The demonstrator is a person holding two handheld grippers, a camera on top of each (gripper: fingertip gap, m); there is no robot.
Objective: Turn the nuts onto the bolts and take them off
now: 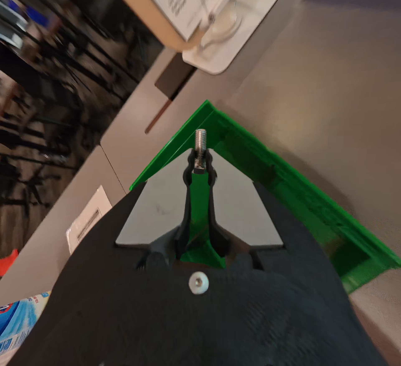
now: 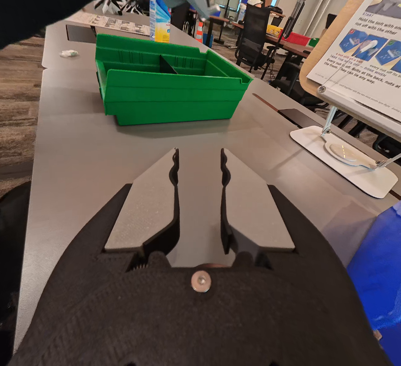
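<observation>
My left gripper (image 1: pixel 199 158) is shut on a silver bolt (image 1: pixel 200 141); its threaded end sticks out past the fingertips, with no nut on it. It hangs above a corner of the green bin (image 1: pixel 282 180). In the right wrist view the left gripper (image 2: pixel 208 12) shows far off, high above the green bin (image 2: pixel 171 95), with the bolt tip (image 2: pixel 214 8) poking out. My right gripper (image 2: pixel 199 156) is open and empty, low over the grey table (image 2: pixel 86 149) in front of the bin. A black divider (image 2: pixel 168 66) splits the bin. No nuts show.
A white stand base (image 2: pixel 345 156) with an instruction sheet on a board (image 2: pixel 358 52) sits at the right. A blue-and-white carton (image 2: pixel 158 17) stands behind the bin. A blue object (image 2: pixel 377 268) lies at the right near edge. A small white scrap (image 2: pixel 68 53) lies far left. The gap from one gripper's tips to the other's is roughly 30 cm.
</observation>
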